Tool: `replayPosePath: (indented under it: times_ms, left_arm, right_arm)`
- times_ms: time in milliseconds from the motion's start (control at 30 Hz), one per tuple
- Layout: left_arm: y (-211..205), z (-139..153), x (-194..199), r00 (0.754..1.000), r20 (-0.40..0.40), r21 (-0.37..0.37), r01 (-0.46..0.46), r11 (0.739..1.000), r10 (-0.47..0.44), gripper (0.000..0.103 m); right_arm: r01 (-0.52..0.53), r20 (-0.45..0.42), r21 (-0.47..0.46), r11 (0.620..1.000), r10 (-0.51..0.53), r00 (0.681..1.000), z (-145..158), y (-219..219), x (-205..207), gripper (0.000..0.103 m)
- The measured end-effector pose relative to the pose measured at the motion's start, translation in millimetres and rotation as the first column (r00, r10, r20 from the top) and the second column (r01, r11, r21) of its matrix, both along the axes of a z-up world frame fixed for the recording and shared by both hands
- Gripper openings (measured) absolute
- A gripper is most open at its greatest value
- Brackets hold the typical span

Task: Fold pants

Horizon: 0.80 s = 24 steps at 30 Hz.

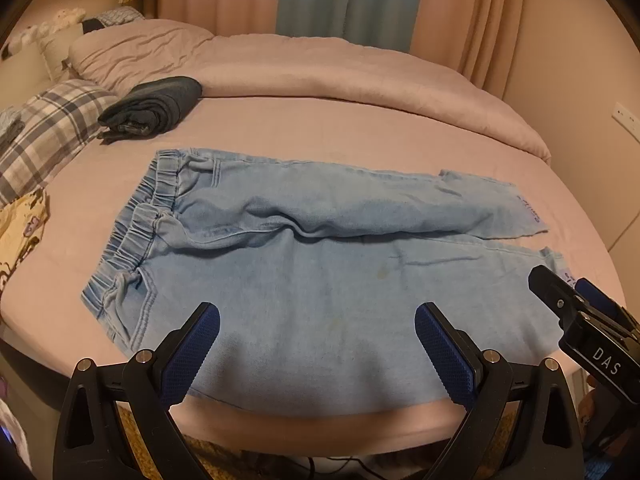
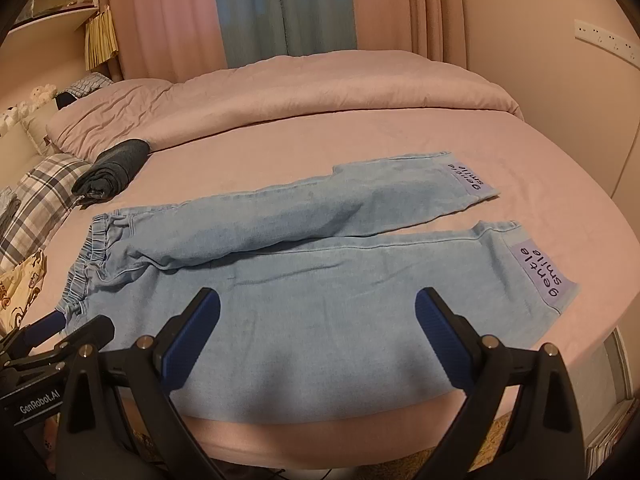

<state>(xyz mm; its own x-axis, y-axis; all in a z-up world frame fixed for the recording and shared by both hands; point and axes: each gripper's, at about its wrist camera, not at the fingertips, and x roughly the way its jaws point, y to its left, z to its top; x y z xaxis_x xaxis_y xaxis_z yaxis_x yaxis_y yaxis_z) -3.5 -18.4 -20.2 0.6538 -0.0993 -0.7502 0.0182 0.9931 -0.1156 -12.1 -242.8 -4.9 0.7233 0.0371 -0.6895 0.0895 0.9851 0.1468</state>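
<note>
While spread wide above the bed (image 1: 360, 128), both tongs, left (image 1: 317, 354) and right (image 2: 318, 338), over flat pale-blue pants (image 2: 304, 280).

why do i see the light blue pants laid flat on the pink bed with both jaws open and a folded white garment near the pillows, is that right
Not quite: the folded garment near the pillows is dark, not white, as the left wrist view shows. The rest holds: pants flat on the bed, both jaws open.

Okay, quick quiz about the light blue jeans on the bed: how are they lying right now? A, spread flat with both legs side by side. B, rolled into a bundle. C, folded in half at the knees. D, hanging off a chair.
A: the jeans lie flat on the pink bed, both legs stretched out side by side, unfolded.
</note>
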Motion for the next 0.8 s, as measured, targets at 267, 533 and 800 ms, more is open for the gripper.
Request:
replayPosePath:
  times_ms: [267, 533, 800]
  left_arm:
    - [2, -1, 1, 1.000, -0.009, -0.007, -0.007, 1.000, 0.007, 0.098]
    - [5, -6, 6, 0.999, -0.031, -0.021, -0.023, 1.000, 0.023, 0.098]
    - [6, -13, 12, 0.998, -0.052, -0.031, -0.025, 0.999, 0.023, 0.098]
  right_arm:
    - [-0.002, -0.011, 0.001, 1.000, 0.002, 1.000, -3, 1, 3, 0.098]
    - [-0.007, -0.027, 0.008, 1.000, 0.007, 1.000, -10, -1, 6, 0.098]
    - [-0.007, -0.046, 0.020, 1.000, 0.008, 0.999, -15, -2, 11, 0.098]
